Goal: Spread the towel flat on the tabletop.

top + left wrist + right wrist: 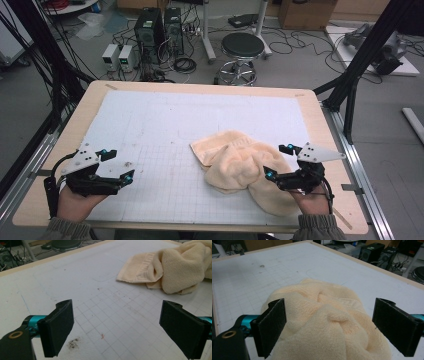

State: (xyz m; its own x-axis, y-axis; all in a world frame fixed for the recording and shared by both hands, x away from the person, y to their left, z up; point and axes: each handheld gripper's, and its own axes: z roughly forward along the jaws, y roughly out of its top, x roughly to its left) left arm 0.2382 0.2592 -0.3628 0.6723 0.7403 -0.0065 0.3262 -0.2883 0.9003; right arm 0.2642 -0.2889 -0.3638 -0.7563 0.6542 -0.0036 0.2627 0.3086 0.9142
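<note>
A crumpled cream towel (240, 162) lies bunched on the white gridded mat (165, 125), right of centre. My right gripper (279, 161) hovers at the towel's right side, open, with the towel (324, 322) heaped between and below its wide-apart jaws. My left gripper (119, 165) is held near the mat's front left, open, its jaws apart over bare mat (112, 315). From the left gripper view the towel (175, 267) lies farther off at the upper right, with one flat hemmed corner sticking out to the left.
The mat covers a wooden table (325, 130) with a bare rim all round. A small dark smudge (73, 342) marks the mat near my left gripper. Beyond the far edge stand a stool (242, 47), computer towers (150, 30) and loose cables on the floor.
</note>
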